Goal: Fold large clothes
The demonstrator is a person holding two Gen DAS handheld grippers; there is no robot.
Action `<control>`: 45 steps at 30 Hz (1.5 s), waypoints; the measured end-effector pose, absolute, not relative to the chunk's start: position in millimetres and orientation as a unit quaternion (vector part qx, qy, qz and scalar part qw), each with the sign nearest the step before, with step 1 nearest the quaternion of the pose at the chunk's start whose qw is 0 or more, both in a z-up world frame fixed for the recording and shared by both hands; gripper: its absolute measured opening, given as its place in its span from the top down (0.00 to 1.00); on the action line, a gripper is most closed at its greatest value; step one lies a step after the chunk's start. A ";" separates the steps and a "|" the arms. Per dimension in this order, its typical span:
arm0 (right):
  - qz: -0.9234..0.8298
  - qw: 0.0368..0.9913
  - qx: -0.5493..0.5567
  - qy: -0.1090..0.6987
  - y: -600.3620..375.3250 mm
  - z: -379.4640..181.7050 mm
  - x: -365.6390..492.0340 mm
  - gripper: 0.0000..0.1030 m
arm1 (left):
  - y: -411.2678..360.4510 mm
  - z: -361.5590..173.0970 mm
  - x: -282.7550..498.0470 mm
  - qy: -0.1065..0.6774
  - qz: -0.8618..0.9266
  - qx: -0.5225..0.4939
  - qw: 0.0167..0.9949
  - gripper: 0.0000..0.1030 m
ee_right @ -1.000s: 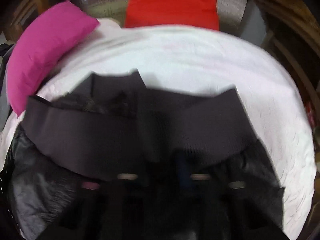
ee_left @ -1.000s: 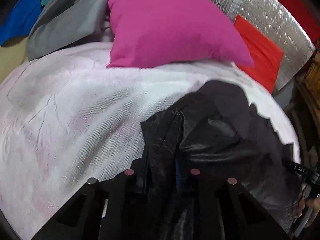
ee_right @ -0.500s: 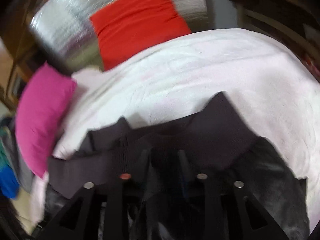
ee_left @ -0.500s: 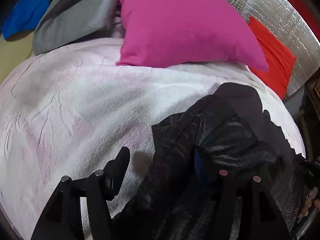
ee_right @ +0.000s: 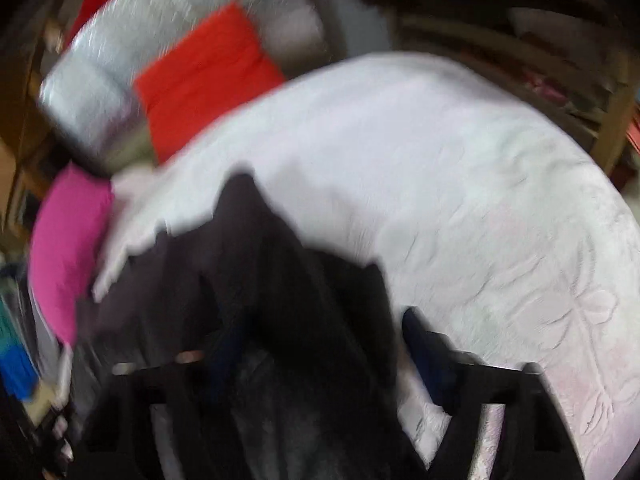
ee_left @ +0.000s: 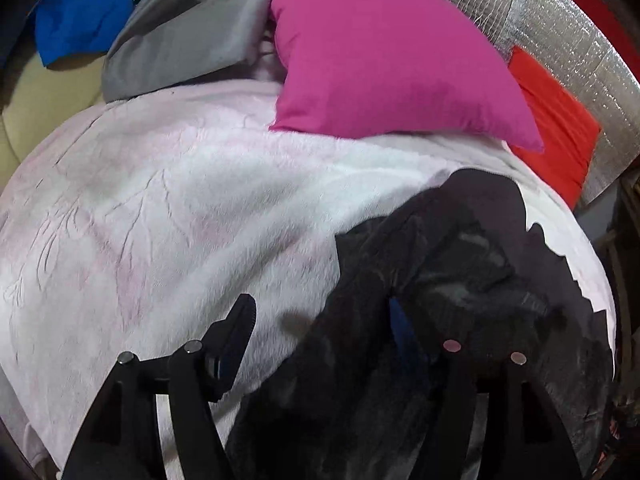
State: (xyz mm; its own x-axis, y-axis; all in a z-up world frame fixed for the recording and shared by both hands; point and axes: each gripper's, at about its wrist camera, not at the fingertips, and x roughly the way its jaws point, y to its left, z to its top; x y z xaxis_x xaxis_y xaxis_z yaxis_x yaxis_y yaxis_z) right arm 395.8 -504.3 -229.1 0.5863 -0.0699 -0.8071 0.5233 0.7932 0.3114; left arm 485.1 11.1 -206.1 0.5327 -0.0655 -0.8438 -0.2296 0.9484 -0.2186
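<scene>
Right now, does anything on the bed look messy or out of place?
Yes. The black garment lies bunched and creased on the pale blanket, not yet a flat fold. Behind the pink pillow, a grey garment and blue clothes sit in a loose heap.

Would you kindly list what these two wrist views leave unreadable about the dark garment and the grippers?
- Right wrist view: motion blur smears the dark garment; its folds are unreadable.
- Left wrist view: the garment covers the left gripper's right finger.
- Both views: the garment's near part is cut off by the bottom edge.
</scene>
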 end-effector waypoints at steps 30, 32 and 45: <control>-0.072 0.900 0.260 0.343 -403.6 -171.4 286.0 0.52 | -45.1 -151.3 367.0 0.355 -0.042 0.045 0.933 0.23; -0.078 0.898 0.260 0.347 -402.5 -173.9 279.4 0.52 | -43.6 -157.1 369.1 0.376 -0.050 0.045 0.924 0.23; -0.118 0.813 0.475 0.315 -554.7 -229.9 245.6 0.29 | 59.3 -194.0 442.2 0.479 -0.036 -0.144 0.865 0.16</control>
State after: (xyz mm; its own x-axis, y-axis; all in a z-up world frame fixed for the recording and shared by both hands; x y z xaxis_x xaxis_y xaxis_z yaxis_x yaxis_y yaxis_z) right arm 245.6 -554.7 -229.9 0.7736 0.1083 -0.6243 0.4907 0.5211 0.6984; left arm 442.2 59.3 -194.0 0.5394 -0.2005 -0.8179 -0.0744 0.9561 -0.2834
